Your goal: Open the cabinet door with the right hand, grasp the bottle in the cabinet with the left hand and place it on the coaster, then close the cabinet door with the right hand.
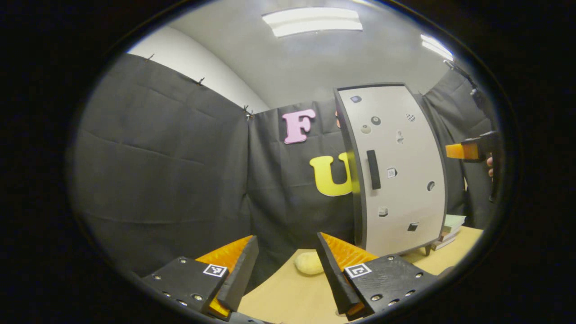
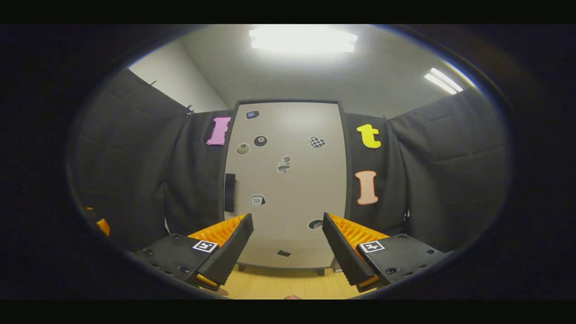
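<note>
**In front of both grippers: cabinet door shut**

Right between the left gripper's spread, empty fingers there's bare table, then a pale yellowish lump just past the tips, can't tell what it is. Farther off to its right stands the cabinet, handle on the door's left edge. The right gripper, also wide open with nothing held, faces the closed door head-on. Books are stacked beside the cabinet.

text: none legible | cabinet door stickers: too small to read
</note>
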`<action>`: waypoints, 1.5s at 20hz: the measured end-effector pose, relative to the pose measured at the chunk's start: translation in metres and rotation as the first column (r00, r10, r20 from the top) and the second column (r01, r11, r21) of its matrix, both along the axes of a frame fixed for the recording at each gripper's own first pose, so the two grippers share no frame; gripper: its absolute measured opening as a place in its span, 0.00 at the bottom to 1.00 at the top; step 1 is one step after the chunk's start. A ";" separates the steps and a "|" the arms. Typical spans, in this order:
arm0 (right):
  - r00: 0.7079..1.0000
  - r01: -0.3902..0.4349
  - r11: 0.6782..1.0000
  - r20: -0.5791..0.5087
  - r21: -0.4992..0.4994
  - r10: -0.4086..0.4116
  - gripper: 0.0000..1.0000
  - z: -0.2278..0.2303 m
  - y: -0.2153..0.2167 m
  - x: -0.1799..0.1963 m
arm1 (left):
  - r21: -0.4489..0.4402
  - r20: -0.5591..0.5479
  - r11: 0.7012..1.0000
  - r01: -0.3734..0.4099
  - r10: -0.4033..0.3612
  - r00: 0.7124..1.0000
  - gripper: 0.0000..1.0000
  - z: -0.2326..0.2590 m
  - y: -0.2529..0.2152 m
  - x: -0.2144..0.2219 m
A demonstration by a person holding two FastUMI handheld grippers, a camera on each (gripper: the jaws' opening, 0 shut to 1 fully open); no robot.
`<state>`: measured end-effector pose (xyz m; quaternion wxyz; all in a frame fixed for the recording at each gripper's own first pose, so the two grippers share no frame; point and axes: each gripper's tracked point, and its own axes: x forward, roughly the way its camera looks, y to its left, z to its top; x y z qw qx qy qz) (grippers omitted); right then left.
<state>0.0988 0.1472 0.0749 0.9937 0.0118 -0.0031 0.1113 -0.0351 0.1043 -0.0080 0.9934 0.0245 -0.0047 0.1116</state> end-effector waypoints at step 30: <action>0.978 -0.078 0.997 -0.195 -0.012 0.074 0.63 -0.024 0.189 0.184 | 0.015 -0.090 0.935 -0.354 0.354 0.931 0.77 -0.031 0.143 -0.085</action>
